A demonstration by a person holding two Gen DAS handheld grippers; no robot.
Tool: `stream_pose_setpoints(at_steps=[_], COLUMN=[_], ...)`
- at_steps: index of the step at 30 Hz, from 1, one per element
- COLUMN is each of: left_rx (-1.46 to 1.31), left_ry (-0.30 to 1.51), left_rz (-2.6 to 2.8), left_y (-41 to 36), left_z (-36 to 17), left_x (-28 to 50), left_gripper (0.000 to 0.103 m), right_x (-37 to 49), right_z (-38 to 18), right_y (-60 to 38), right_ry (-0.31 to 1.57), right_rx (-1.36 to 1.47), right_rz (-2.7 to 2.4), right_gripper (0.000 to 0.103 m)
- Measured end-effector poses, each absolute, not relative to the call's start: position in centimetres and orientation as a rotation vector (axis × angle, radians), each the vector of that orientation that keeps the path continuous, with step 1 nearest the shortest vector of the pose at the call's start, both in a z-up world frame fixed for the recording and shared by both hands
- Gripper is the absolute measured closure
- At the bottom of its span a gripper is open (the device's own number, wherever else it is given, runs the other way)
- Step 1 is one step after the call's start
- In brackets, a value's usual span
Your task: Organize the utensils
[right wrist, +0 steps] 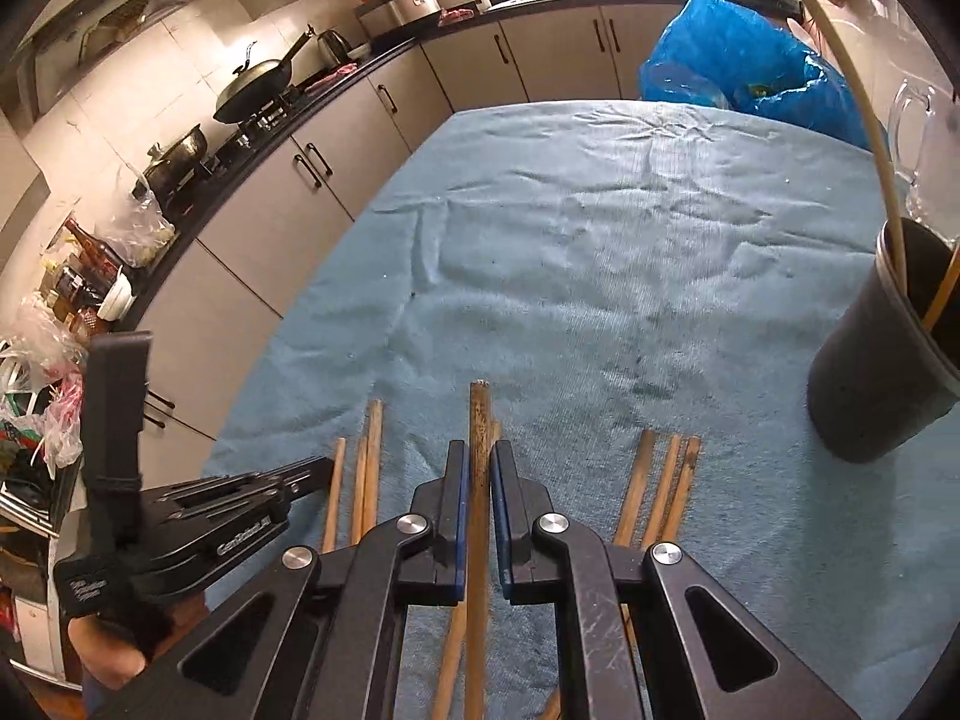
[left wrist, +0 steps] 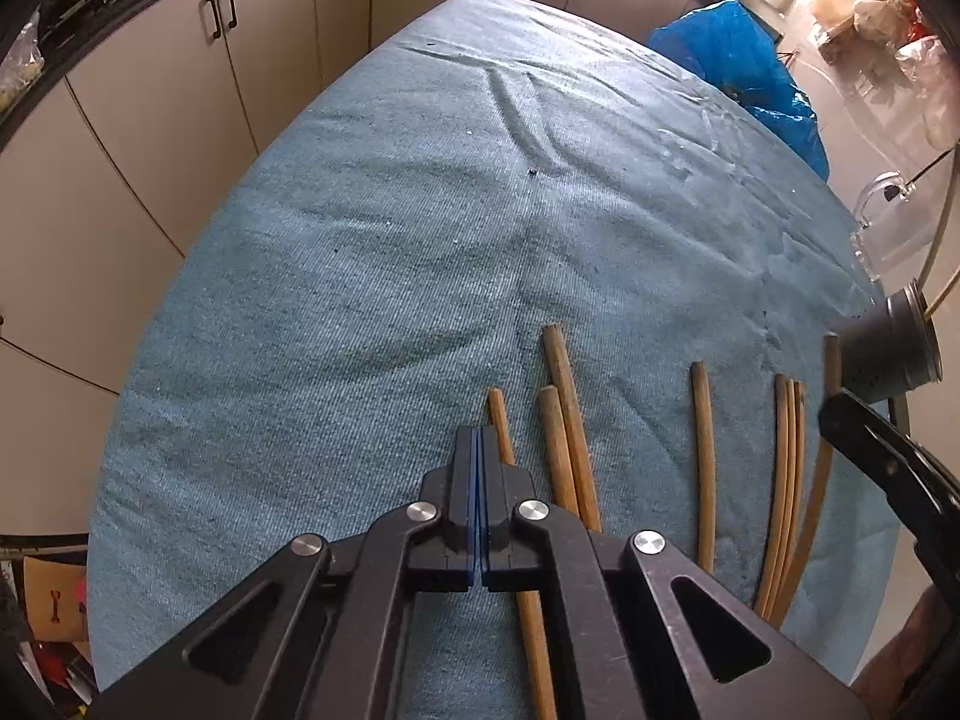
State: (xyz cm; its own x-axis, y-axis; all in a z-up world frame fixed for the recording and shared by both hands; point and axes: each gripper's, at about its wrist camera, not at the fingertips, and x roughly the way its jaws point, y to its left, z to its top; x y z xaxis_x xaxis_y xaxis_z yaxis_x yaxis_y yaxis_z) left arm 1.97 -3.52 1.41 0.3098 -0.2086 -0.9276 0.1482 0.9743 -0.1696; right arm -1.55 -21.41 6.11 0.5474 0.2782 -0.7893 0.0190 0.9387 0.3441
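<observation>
Several wooden chopsticks [left wrist: 567, 420] lie side by side on the blue cloth near the front edge; they also show in the right wrist view [right wrist: 372, 468]. A dark cylindrical holder [right wrist: 882, 354] stands at the right with two chopsticks upright in it; it also shows in the left wrist view [left wrist: 888, 354]. My left gripper [left wrist: 479, 438] is shut and empty, hovering over the leftmost chopstick [left wrist: 501, 426]. My right gripper [right wrist: 479, 456] is closed around a worn chopstick [right wrist: 480, 420] that runs between its fingers.
The blue cloth [right wrist: 600, 252] covers the table. A glass pitcher [right wrist: 924, 138] and a blue plastic bag [right wrist: 750, 72] stand at the far right. Kitchen cabinets [right wrist: 288, 216] and a stove with pans run along the left.
</observation>
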Motion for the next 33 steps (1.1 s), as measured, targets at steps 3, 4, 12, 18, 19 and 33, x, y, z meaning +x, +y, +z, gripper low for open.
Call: stream_pose_setpoints(at_steps=[3, 4, 12, 18, 19, 33], left_rx=[-0.063, -0.073, -0.197, -0.116, -0.109, -0.014], left_ry=[1.241, 1.246, 1.274, 1.263, 1.267, 1.222], left_rz=[-0.229, -0.230, -0.296, -0.269, -0.265, -0.218], left_y=[-3.6, -3.5, -2.0, -3.9, -4.0, -5.0], left_z=[1.4, 1.4, 2.2, 2.2, 2.0, 1.5], left_x=[2.1, 2.2, 2.3, 2.3, 2.4, 2.4], left_gripper=[0.103, 0.103, 0.094, 0.076, 0.077, 0.097], right_x=[-1.6, -1.7, -2.3, -2.2, -2.2, -2.3], right_z=[6.3, 6.4, 6.9, 6.8, 6.7, 6.8], right_y=[-21.7, -21.8, -22.4, -22.6, -22.6, -22.8], right_ry=[0.977, 0.976, 0.963, 0.963, 0.963, 0.952], right_rx=[0.340, 0.345, 0.365, 0.373, 0.374, 0.389], right_rz=[0.153, 0.154, 0.153, 0.159, 0.159, 0.172], right_gripper=[0.095, 0.095, 0.095, 0.095, 0.095, 0.095])
